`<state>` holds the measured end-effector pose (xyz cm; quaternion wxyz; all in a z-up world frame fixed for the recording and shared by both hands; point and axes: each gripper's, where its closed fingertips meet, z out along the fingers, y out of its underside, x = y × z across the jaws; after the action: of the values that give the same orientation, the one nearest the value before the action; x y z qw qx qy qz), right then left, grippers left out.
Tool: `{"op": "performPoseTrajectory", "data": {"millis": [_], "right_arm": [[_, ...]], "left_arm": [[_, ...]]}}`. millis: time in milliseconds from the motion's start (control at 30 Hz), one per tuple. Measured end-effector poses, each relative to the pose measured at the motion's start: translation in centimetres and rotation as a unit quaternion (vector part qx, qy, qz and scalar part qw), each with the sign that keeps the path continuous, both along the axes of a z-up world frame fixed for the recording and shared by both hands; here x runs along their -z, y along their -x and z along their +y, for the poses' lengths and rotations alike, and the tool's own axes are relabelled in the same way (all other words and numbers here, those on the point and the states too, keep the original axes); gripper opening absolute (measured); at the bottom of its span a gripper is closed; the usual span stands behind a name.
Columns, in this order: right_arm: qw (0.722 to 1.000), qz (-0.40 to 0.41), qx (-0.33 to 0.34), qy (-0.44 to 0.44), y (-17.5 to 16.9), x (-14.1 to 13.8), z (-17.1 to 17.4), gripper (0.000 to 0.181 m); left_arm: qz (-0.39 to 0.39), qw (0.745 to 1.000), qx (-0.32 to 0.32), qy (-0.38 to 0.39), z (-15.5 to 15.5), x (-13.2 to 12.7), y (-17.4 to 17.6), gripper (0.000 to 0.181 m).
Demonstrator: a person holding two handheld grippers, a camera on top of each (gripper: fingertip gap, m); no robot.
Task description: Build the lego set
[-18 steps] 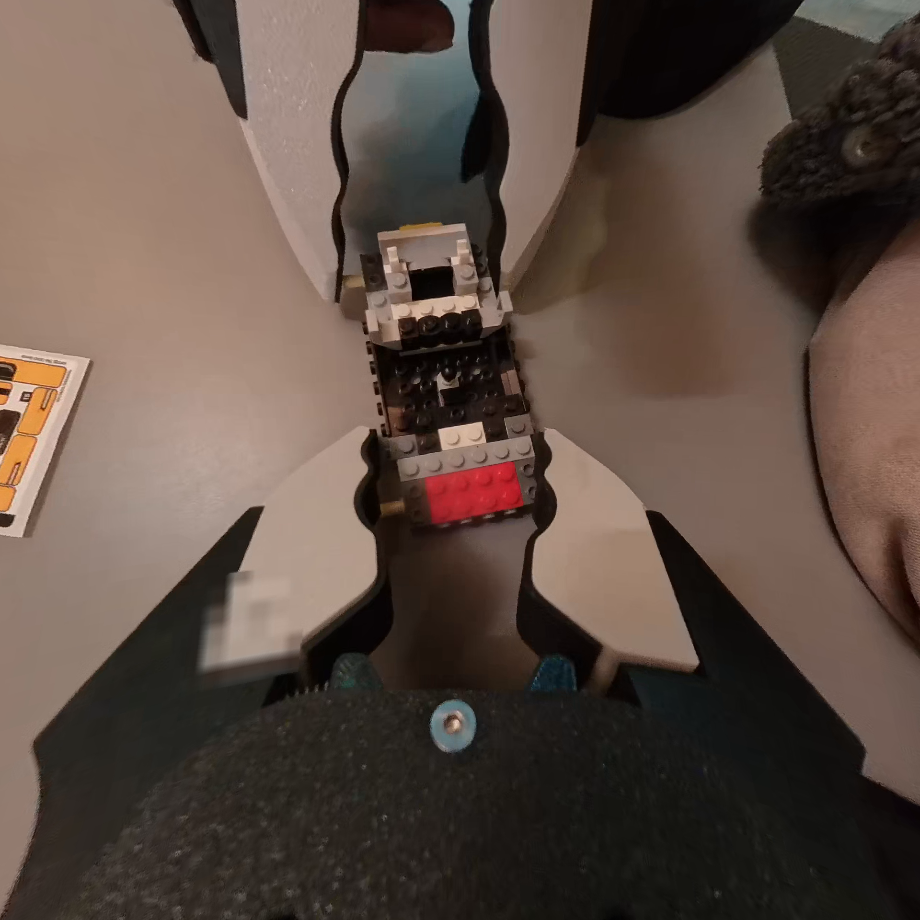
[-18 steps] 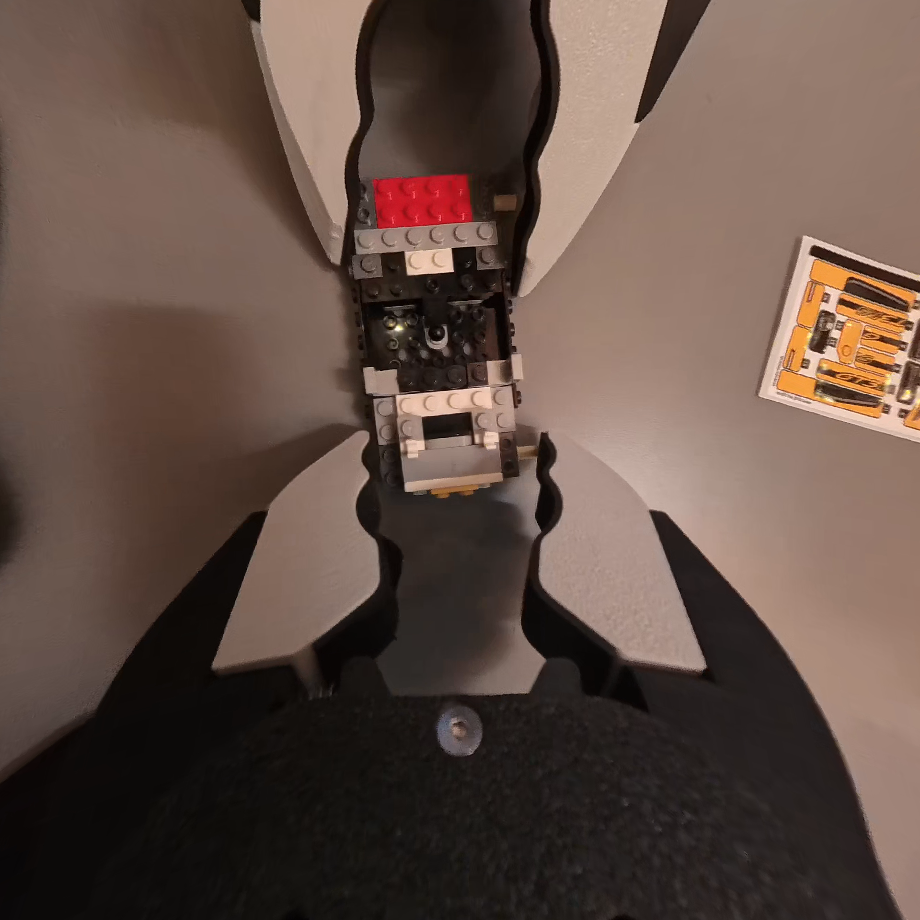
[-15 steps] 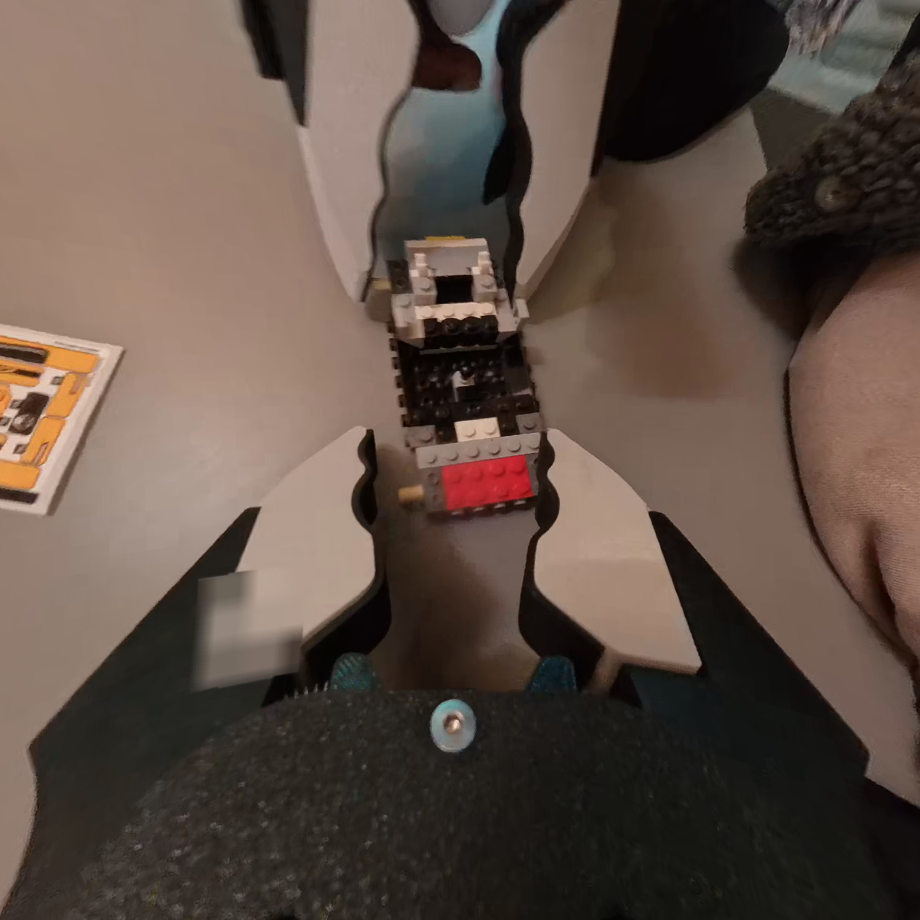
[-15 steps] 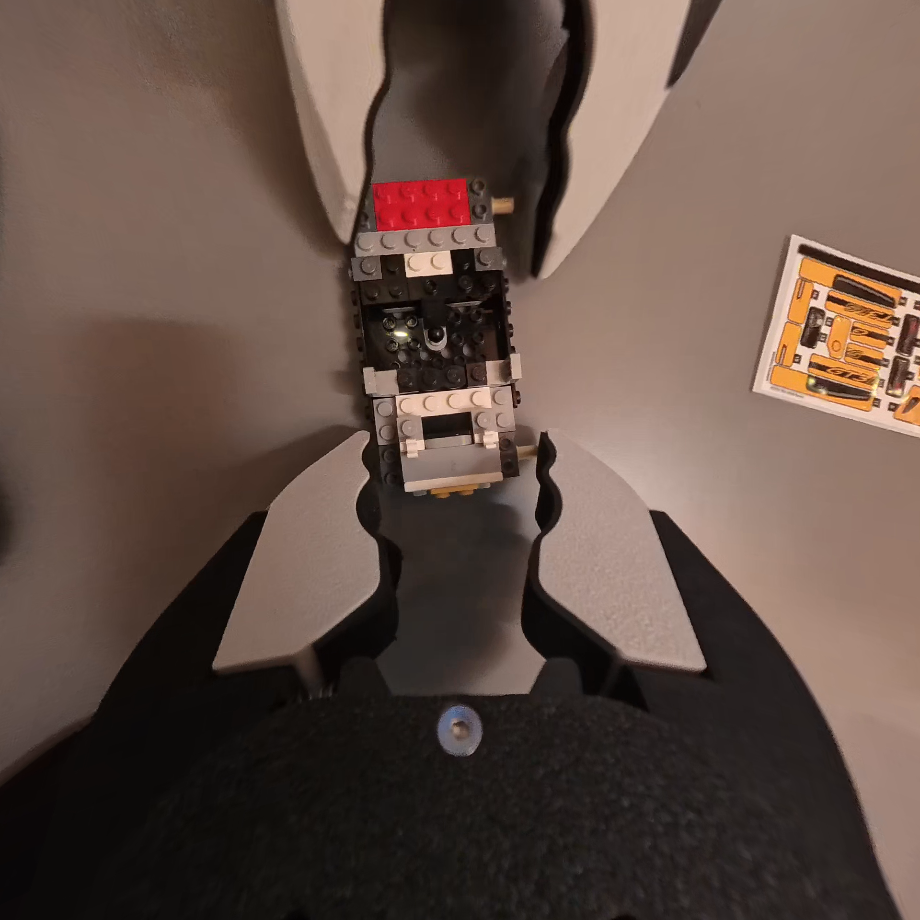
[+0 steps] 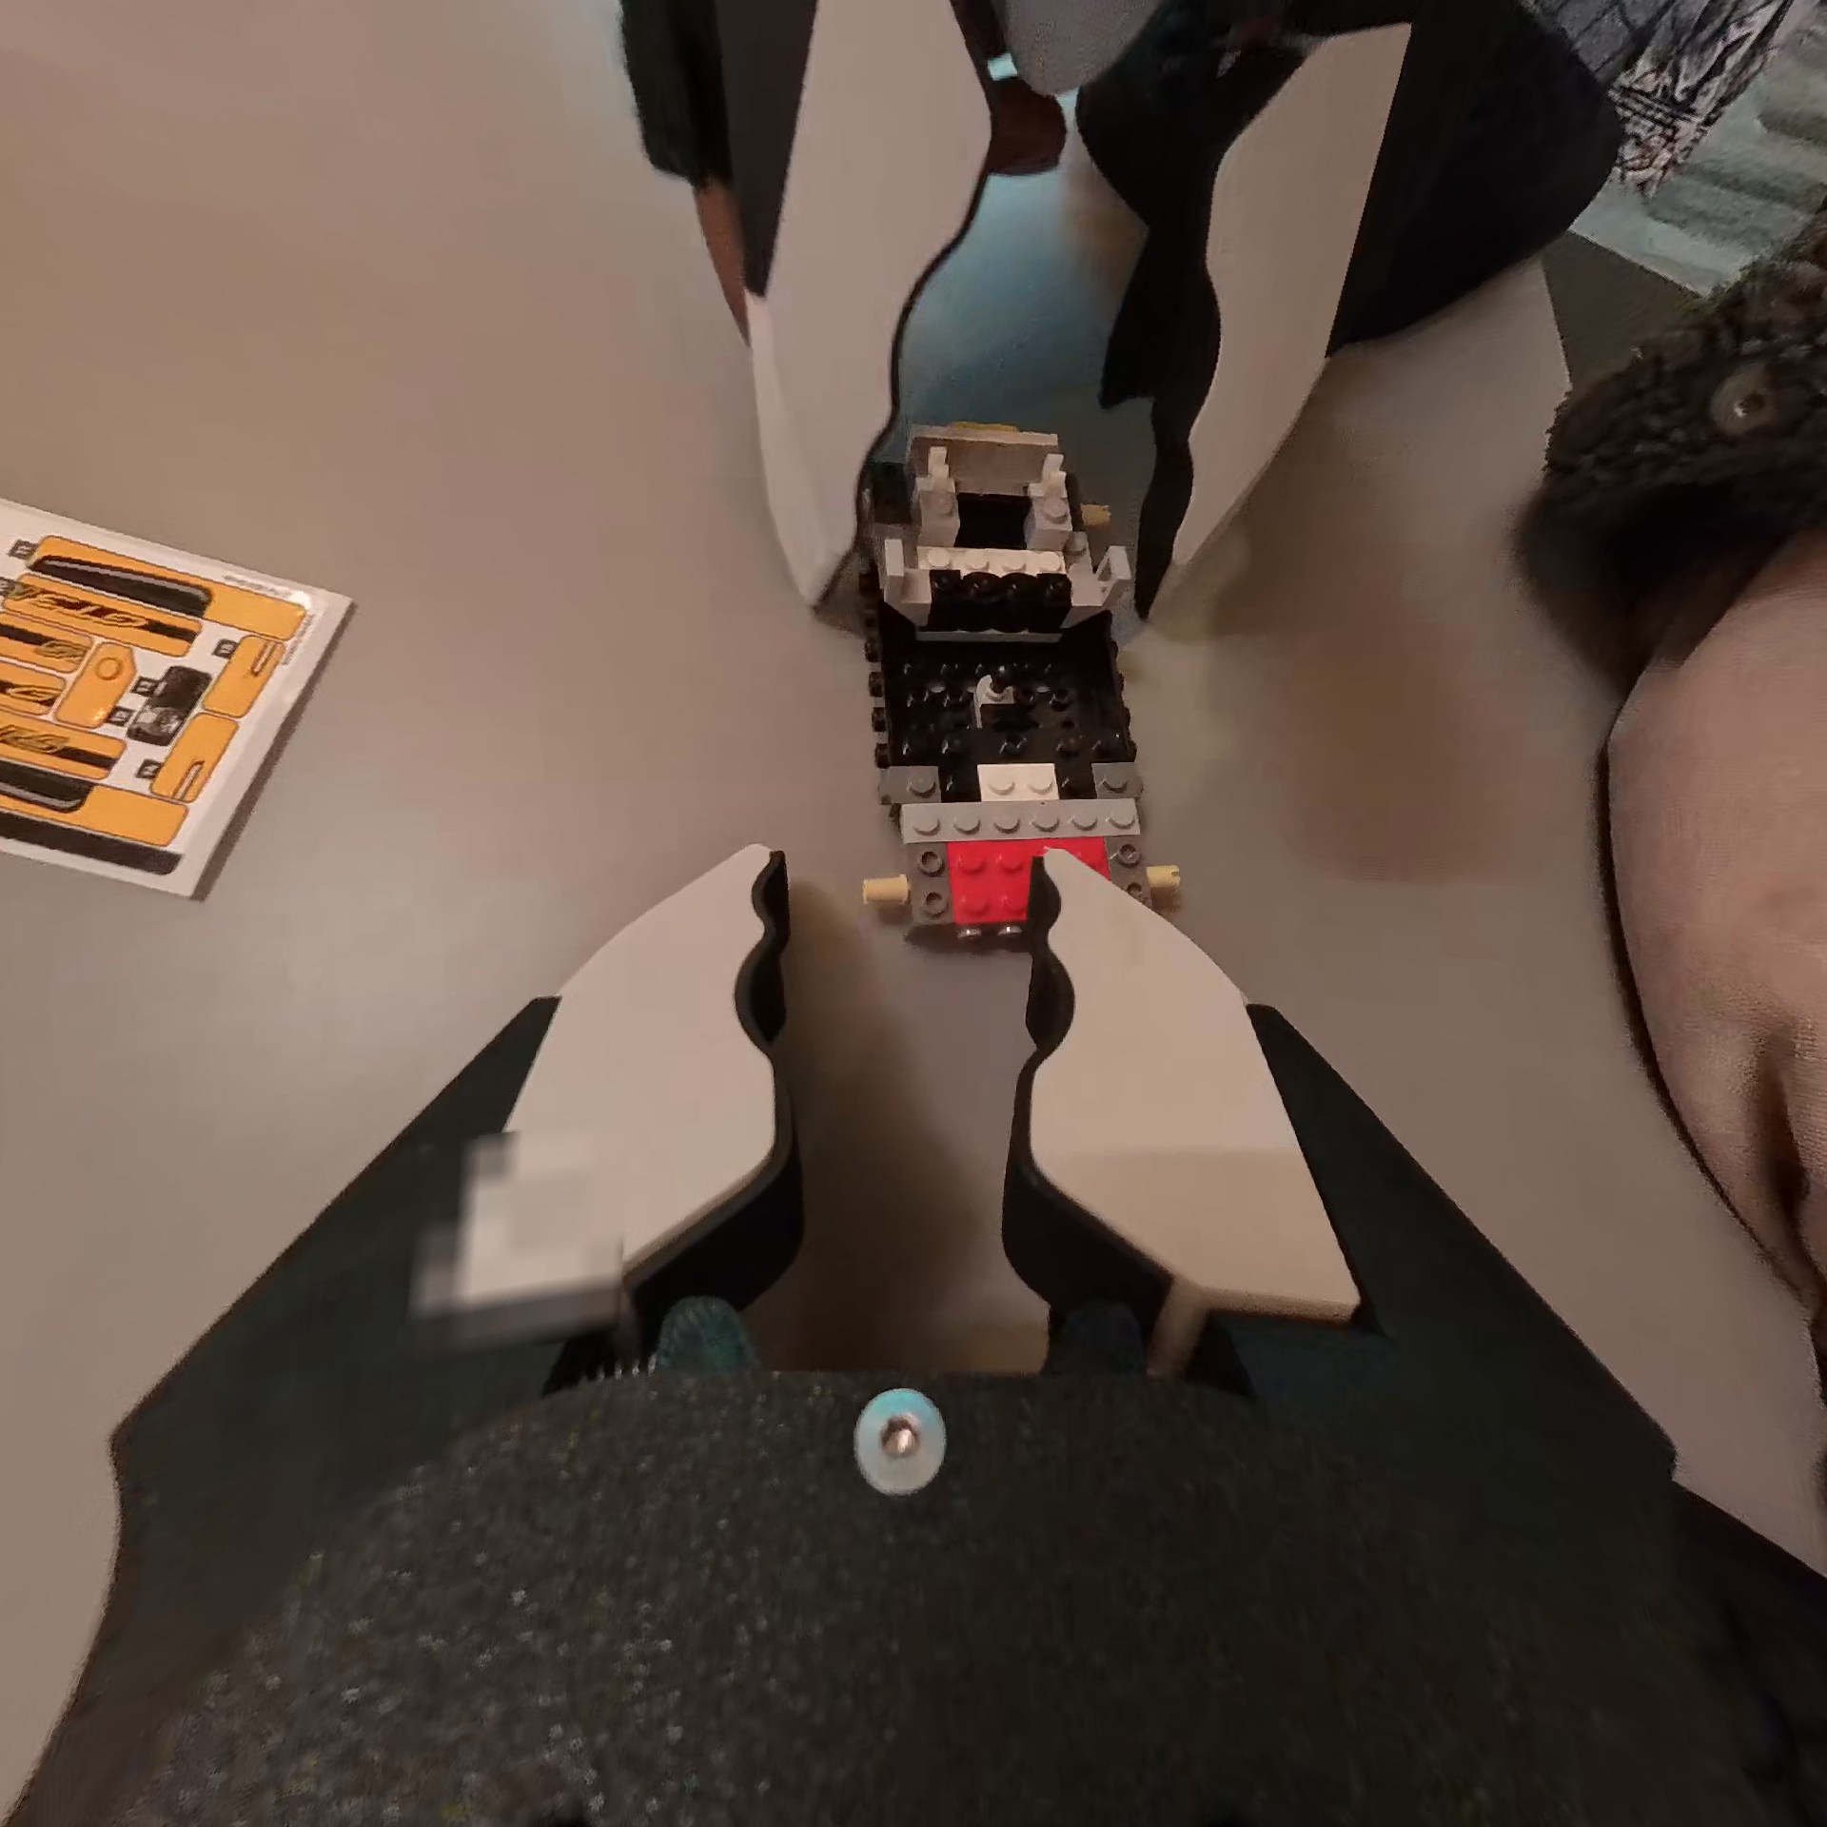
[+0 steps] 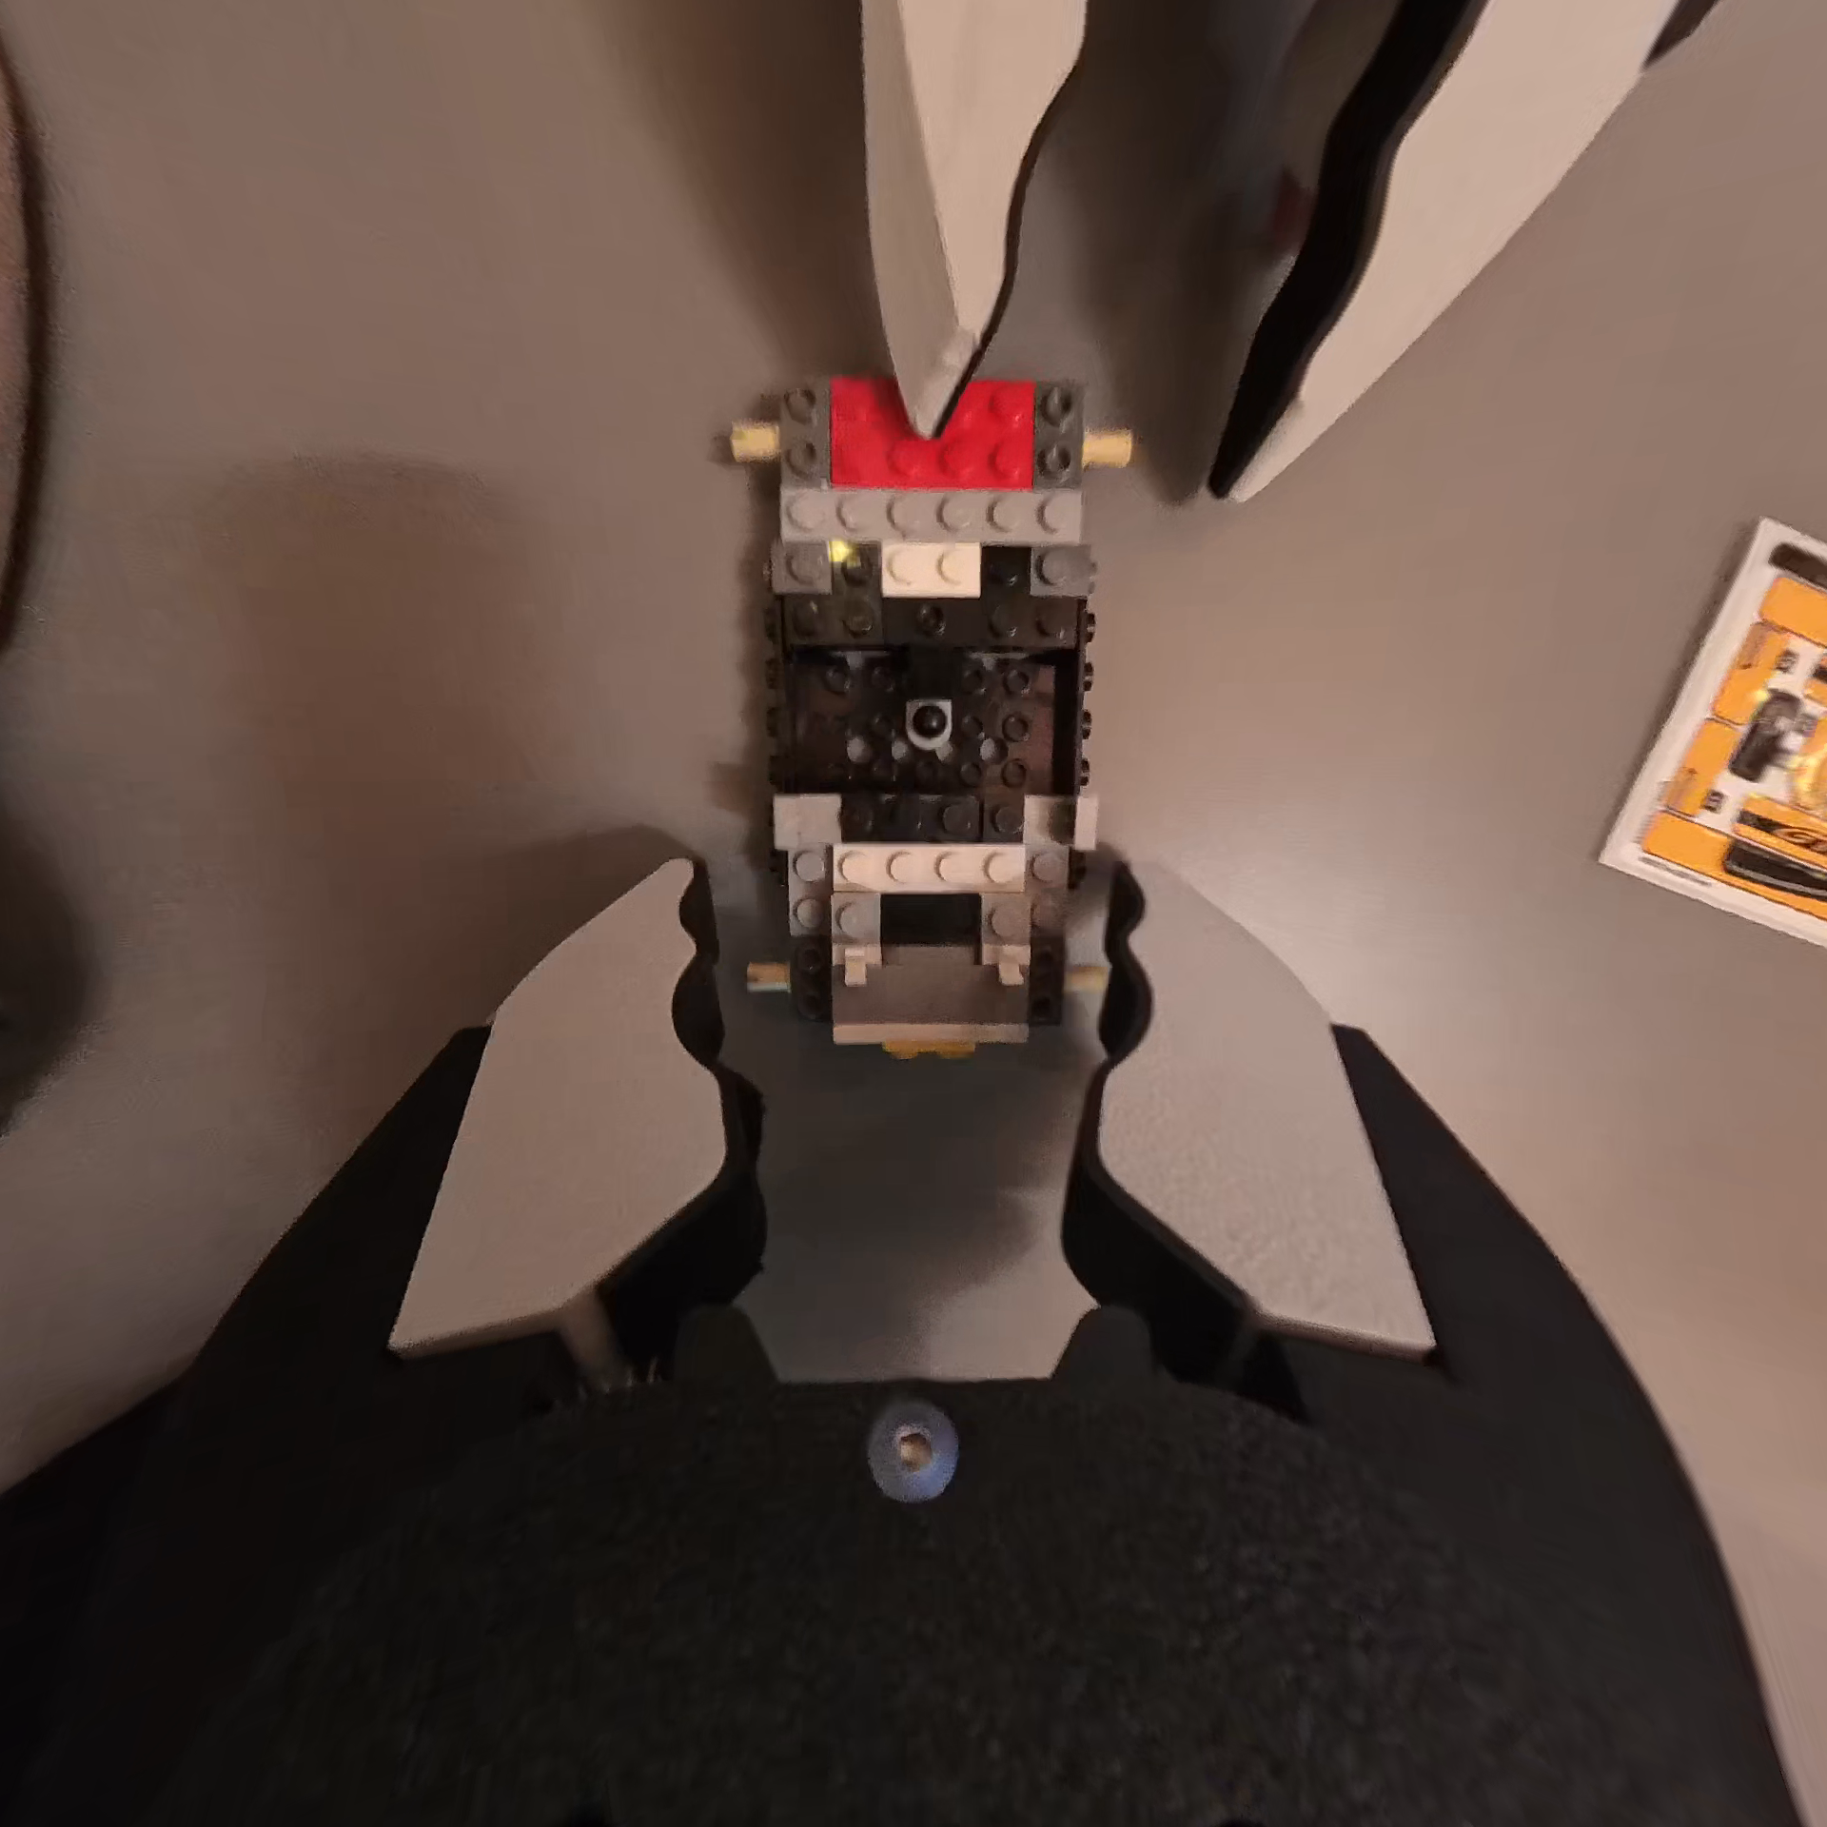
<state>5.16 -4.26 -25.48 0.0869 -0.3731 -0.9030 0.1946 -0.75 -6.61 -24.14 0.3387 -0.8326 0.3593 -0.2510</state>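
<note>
Where the grey table (image 5: 395, 297) lies bare, a part-built lego vehicle of black, grey, white and red bricks (image 5: 1003, 712) rests flat on it between the two grippers, studs up, with tan axle pins protruding at each end. The left gripper (image 5: 905, 870), with pale grey fingers lined in black, stands spread and empty at the model's red end; the tip of one of its fingers (image 5: 1117, 939) overlaps the red plate in the left wrist view, and contact cannot be judged. The right gripper (image 6: 910, 880), of the same make, is spread about the grey-and-white end, its fingers (image 6: 593, 1038) flanking that end with a gap visible on each side. A white sticker sheet with orange and black decals (image 5: 129, 692) lies on the table well apart from the model, cut off by the frame edge in both views. A dark fuzzy item (image 5: 1681, 465) and a pale rounded surface (image 5: 1740, 939) sit at the left wrist view's right edge, both cropped and unidentifiable. The right wrist view is slightly blurred.
</note>
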Motion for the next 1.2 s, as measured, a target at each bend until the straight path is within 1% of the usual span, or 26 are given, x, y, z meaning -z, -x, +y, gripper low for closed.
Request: {"op": "performPoseTrajectory", "data": {"millis": [67,100,133,233,333,400,467,533,567,600,633,667,767,833,900,933,967,1067,1133,1200], "right_arm": [[1.000,-0.001,0.000,0.012,0.0,0.0,-0.3,0.069],[1.000,0.000,-0.003,0.013,-0.1,0.0,-0.4,0.061],[1.000,0.003,-0.004,0.015,-0.2,-0.1,-0.5,0.058],[0.999,0.016,0.023,0.028,-0.4,-0.1,-0.3,0.058],[0.995,0.062,0.060,0.049,-0.4,-0.8,0.3,0.057],[0.985,0.128,0.100,0.066,0.1,-2.2,1.0,0.058],[0.958,0.225,0.163,0.065,1.2,-4.3,2.6,0.058],[0.918,0.319,0.231,0.049,1.9,-6.6,4.7,0.058],[0.895,0.361,0.258,0.041,2.1,-7.8,5.6,0.058],[0.874,0.397,0.278,0.030,2.2,-8.9,6.2,0.058],[0.854,0.428,0.294,0.012,2.4,-9.9,6.7,0.058],[0.841,0.449,0.301,-0.009,2.6,-10.6,7.0,0.058],[0.821,0.480,0.304,-0.053,3.7,-11.9,6.4,0.058],[0.815,0.491,0.298,-0.074,4.4,-12.1,5.4,0.058],[0.807,0.502,0.296,-0.096,4.8,-12.3,4.8,0.058],[0.807,0.505,0.291,-0.099,4.9,-12.4,4.6,0.058],[0.808,0.504,0.287,-0.099,4.9,-12.3,4.4,0.058],[0.813,0.501,0.283,-0.093,5.0,-12.0,4.2,0.056],[0.828,0.486,0.275,-0.045,5.0,-11.8,3.9,0.056],[0.836,0.474,0.275,0.024,4.5,-12.7,4.0,0.056]], "left_arm": [[-0.002,1.000,-0.004,-0.005,0.1,-0.1,0.2,0.045],[-0.003,1.000,-0.006,-0.008,0.1,-0.2,0.4,0.044],[-0.006,1.000,-0.010,-0.010,0.2,-0.3,0.5,0.043],[-0.034,0.999,-0.019,-0.019,0.6,-0.9,0.7,0.043],[-0.097,0.994,-0.041,-0.026,1.3,-2.4,1.1,0.046],[-0.162,0.983,-0.076,-0.031,2.1,-4.0,1.7,0.049],[-0.253,0.960,-0.115,-0.032,3.1,-6.4,2.5,0.051],[-0.360,0.920,-0.153,-0.020,4.0,-8.9,3.4,0.052],[-0.401,0.900,-0.168,-0.014,4.3,-9.8,3.7,0.053],[-0.427,0.887,-0.178,-0.009,4.6,-10.3,3.6,0.054],[-0.435,0.882,-0.182,-0.008,4.8,-10.5,3.1,0.056],[-0.430,0.885,-0.180,-0.013,5.0,-10.8,2.0,0.059],[-0.409,0.895,-0.168,-0.066,5.3,-12.6,-1.2,0.063],[-0.377,0.898,-0.192,-0.120,6.0,-13.5,-1.6,0.056],[-0.352,0.897,-0.215,-0.158,6.3,-13.9,-1.1,0.037],[-0.348,0.897,-0.216,-0.165,6.2,-14.0,-1.0,0.021],[-0.346,0.897,-0.218,-0.168,6.1,-14.0,-0.9,0.015],[-0.332,0.900,-0.224,-0.172,6.0,-13.7,-0.5,0.014],[-0.316,0.905,-0.222,-0.180,5.9,-13.4,-0.4,0.014],[-0.299,0.910,-0.216,-0.186,5.9,-13.1,-0.2,0.014]]}}
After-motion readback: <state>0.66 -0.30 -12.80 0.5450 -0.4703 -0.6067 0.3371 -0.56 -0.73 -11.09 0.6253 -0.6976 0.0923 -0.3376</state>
